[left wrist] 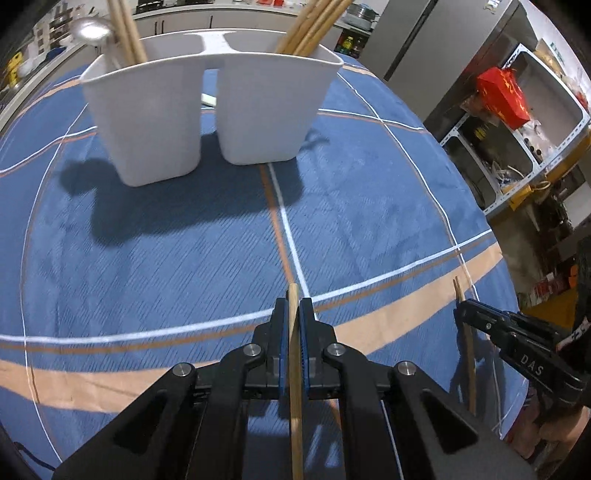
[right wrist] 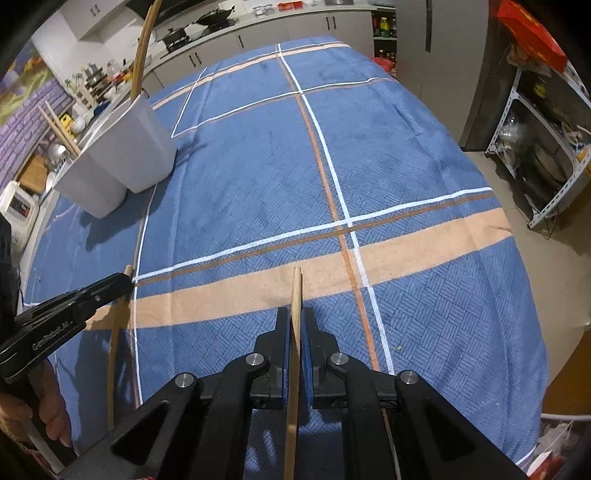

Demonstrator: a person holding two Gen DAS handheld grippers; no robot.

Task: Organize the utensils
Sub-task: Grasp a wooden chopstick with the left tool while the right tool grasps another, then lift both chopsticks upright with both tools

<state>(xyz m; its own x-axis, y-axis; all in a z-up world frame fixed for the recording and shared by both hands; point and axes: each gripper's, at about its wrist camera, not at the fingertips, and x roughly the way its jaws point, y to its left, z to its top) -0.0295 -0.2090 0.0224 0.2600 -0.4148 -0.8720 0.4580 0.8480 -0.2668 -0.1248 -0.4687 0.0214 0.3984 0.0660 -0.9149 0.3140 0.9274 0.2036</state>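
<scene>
A white two-compartment utensil holder (left wrist: 207, 110) stands on the blue cloth ahead; it also shows at the left of the right wrist view (right wrist: 122, 162). Wooden chopsticks (left wrist: 314, 26) stand in its right compartment; more chopsticks (left wrist: 127, 33) and a metal spoon (left wrist: 90, 31) stand in the left. My left gripper (left wrist: 294, 306) is shut on a wooden chopstick (left wrist: 295, 387), held above the cloth; it appears in the right wrist view (right wrist: 125, 280). My right gripper (right wrist: 295, 317) is shut on another wooden chopstick (right wrist: 293, 369); it appears in the left wrist view (left wrist: 461, 306).
The table is covered with a blue cloth (right wrist: 295, 166) with white and orange stripes. Metal shelving with a red box (left wrist: 502, 96) stands to the right. A kitchen counter (right wrist: 258, 26) runs along the back. The table's right edge meets the tiled floor (right wrist: 535, 277).
</scene>
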